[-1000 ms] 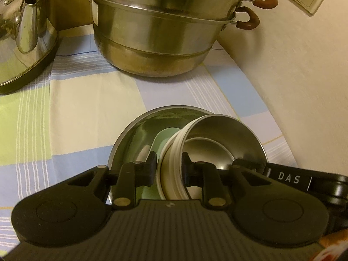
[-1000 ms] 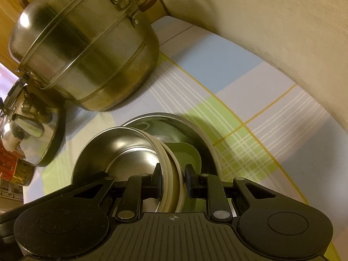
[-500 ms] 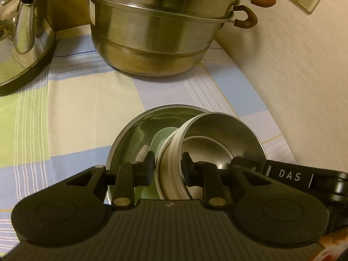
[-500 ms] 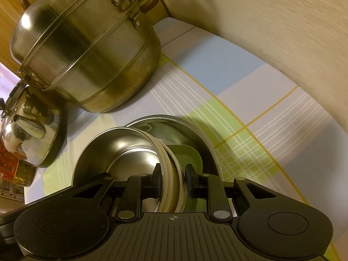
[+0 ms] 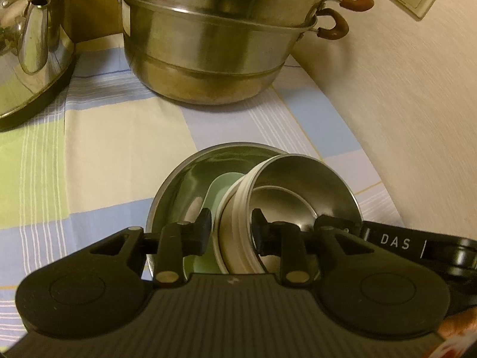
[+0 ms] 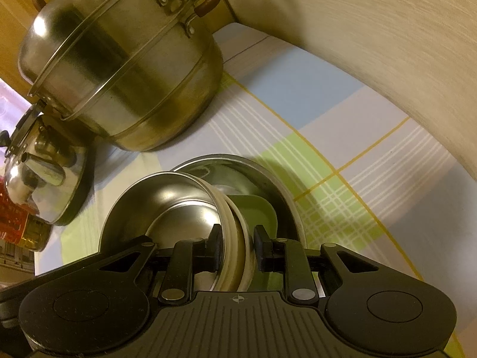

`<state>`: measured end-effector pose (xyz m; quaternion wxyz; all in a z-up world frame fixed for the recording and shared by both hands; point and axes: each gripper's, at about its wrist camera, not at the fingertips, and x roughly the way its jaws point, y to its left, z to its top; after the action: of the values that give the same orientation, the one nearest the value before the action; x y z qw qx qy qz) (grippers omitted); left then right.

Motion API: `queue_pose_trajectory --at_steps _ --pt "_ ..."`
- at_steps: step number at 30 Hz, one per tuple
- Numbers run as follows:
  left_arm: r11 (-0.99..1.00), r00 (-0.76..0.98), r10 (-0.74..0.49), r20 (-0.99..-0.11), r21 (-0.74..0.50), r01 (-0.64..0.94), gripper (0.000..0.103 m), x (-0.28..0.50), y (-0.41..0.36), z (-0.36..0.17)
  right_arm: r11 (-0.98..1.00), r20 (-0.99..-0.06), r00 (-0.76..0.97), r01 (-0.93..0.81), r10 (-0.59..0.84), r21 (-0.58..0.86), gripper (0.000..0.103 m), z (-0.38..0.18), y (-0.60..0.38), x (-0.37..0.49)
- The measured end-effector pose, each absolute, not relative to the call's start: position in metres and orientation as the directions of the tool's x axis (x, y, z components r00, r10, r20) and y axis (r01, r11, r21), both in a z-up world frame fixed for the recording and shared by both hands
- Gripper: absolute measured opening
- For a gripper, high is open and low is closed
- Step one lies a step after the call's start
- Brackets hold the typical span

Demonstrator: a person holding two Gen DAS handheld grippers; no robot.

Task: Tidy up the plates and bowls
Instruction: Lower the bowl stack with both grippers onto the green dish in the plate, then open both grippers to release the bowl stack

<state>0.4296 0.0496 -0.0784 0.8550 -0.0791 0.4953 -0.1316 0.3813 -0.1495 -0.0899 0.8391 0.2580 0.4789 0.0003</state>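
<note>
Left wrist view: the left tool (image 5: 231, 228) is narrowed onto the near rim of a small steel bowl (image 5: 301, 185) with a cream outer band. One finger sits outside the band, the other inside the bowl. The bowl hangs tilted, its open mouth turned right, over a larger steel bowl (image 5: 179, 185) that rests on the checked cloth of the desk (image 5: 104, 137). A pale green dish (image 5: 222, 183) lies inside the larger bowl, just left of the small bowl's base. Part of the other tool, marked DAS, shows at the right. A big steamer pot (image 5: 214, 44) stands far, a kettle (image 5: 32, 47) far left.

Right wrist view: the right tool (image 6: 237, 246) is likewise closed down on the small steel bowl's (image 6: 167, 200) rim from the opposite side. Here the mouth opens left and the green dish (image 6: 256, 211) lies right.

The target lies straight below both tools, so I judge the coming move to be a levelling and a lowering into the larger bowl (image 6: 268, 179)
</note>
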Motion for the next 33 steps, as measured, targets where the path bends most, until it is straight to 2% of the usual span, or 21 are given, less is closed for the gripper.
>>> queue_pose_trajectory --at_steps 11,15,16,18,25,33 --pt "0.946 0.525 -0.324 -0.787 -0.257 0.198 0.026 0.412 0.055 -0.059 0.88 -0.753 0.612 0.188 0.242 0.436 0.023 -0.074 -0.153 0.356" --pt "0.94 0.525 -0.34 -0.781 -0.266 0.213 0.014 0.409 0.055 -0.062 0.885 -0.732 0.637 0.163 0.244 0.436 0.023 -0.071 -0.151 0.349" --pt "0.938 0.524 -0.346 -0.778 -0.272 0.215 0.014 0.408 0.055 -0.062 0.885 -0.729 0.639 0.16 0.244 0.437 0.022 -0.071 -0.151 0.349" --pt "0.939 0.528 -0.342 -0.777 -0.269 0.214 0.013 0.407 0.054 -0.062 0.889 -0.724 0.643 0.145 0.249 0.434 0.012 -0.069 -0.148 0.348" --pt "0.934 0.503 -0.356 -0.788 -0.308 0.178 0.012 0.41 0.06 -0.066 0.908 -0.729 0.644 0.126 0.232 0.4 0.012 -0.061 -0.141 0.35" --pt "0.938 0.504 -0.347 -0.791 -0.298 0.178 0.012 0.408 0.059 -0.066 0.899 -0.744 0.622 0.144 0.243 0.414 0.011 -0.061 -0.145 0.357"
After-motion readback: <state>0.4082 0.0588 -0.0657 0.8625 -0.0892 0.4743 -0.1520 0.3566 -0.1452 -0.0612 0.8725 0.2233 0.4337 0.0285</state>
